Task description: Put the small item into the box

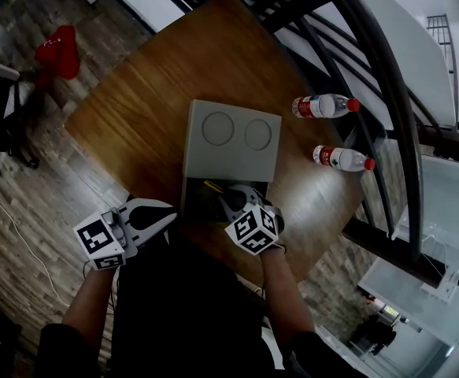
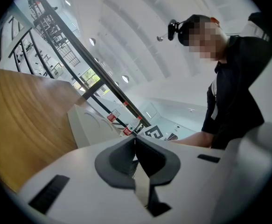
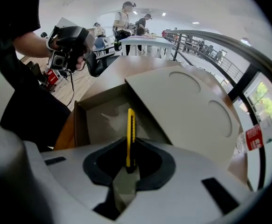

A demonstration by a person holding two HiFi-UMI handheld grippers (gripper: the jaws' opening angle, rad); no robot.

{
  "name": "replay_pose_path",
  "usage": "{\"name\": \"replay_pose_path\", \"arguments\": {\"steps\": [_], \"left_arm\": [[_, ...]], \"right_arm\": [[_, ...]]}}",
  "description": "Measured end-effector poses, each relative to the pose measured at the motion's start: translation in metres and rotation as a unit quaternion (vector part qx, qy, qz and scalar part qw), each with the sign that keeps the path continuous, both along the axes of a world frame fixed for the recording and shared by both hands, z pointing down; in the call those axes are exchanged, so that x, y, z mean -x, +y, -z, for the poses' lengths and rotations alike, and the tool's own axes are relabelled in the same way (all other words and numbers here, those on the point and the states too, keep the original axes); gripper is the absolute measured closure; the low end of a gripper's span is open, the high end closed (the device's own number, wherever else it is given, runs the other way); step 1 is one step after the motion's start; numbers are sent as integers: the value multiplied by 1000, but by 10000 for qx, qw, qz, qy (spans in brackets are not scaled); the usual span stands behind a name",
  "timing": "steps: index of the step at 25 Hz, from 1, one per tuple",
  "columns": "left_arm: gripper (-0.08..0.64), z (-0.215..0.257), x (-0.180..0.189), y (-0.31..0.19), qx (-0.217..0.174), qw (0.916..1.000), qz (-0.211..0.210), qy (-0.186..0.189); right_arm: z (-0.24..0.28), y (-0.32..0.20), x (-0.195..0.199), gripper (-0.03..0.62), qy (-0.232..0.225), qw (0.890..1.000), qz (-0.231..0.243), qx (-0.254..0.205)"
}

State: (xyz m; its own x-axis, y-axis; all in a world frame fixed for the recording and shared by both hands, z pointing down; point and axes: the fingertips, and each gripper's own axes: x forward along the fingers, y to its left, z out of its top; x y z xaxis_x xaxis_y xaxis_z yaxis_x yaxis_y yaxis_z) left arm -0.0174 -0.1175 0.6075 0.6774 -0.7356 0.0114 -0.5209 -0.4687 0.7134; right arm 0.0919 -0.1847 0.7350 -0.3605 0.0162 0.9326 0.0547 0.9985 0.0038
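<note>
A slim yellow utility knife (image 3: 131, 134) stands between the jaws of my right gripper (image 3: 130, 167), which is shut on it. The knife (image 1: 213, 187) hangs over the open grey box (image 1: 191, 203) at the table's near edge. The box's lid (image 1: 231, 140), with two round recesses, is folded back away from me. Inside, the box (image 3: 103, 120) shows a pale bare floor. My right gripper (image 1: 241, 203) sits over the box's opening. Left of the box, beyond the table edge, my left gripper (image 1: 166, 217) is shut on nothing. In its own view the left gripper (image 2: 135, 146) has its jaws together.
Two water bottles with red caps (image 1: 323, 105) (image 1: 343, 159) lie on the wooden table (image 1: 158, 93) to the right of the lid. A dark railing (image 1: 386, 93) runs past the table's right side. A red object (image 1: 57, 51) lies on the floor at far left.
</note>
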Motion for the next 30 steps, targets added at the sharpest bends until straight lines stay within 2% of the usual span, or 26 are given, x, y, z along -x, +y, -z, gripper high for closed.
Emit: {"name": "replay_pose_path", "arguments": {"steps": [25,30], "left_arm": [[545,1,4,-8,-58,10000,-28,18],[543,0,3,-7,-64,10000,-38,31]], "right_arm": [[0,0,5,525,-49,9994,-177,302],[0,2,5,497,-107,9985,-254,481]]}}
